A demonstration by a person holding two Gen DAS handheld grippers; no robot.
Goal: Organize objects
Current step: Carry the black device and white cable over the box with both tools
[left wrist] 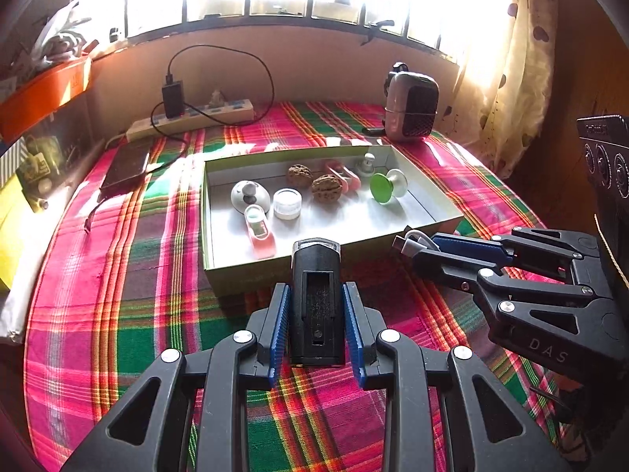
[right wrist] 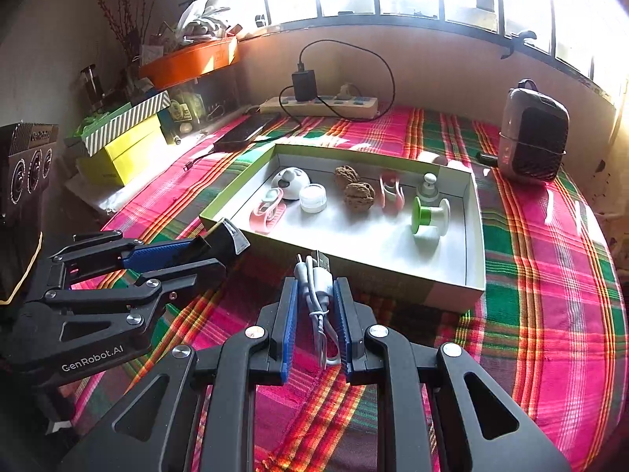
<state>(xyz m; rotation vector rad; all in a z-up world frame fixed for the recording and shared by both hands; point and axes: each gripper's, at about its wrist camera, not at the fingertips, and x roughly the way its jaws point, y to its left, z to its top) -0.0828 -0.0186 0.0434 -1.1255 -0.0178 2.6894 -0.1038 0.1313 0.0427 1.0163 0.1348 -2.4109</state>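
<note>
Both tongs angle downward, gripping, near box.

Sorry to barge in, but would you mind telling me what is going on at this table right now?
A person is tidying small items into an open box on a plaid cloth, one gripper per hand. The left gripper is closed on a black bike-light-like device, and the right gripper is shut on a bundled white USB cable. Both hover just short of the box, which already holds two walnuts, a small jar and other bits.
</note>
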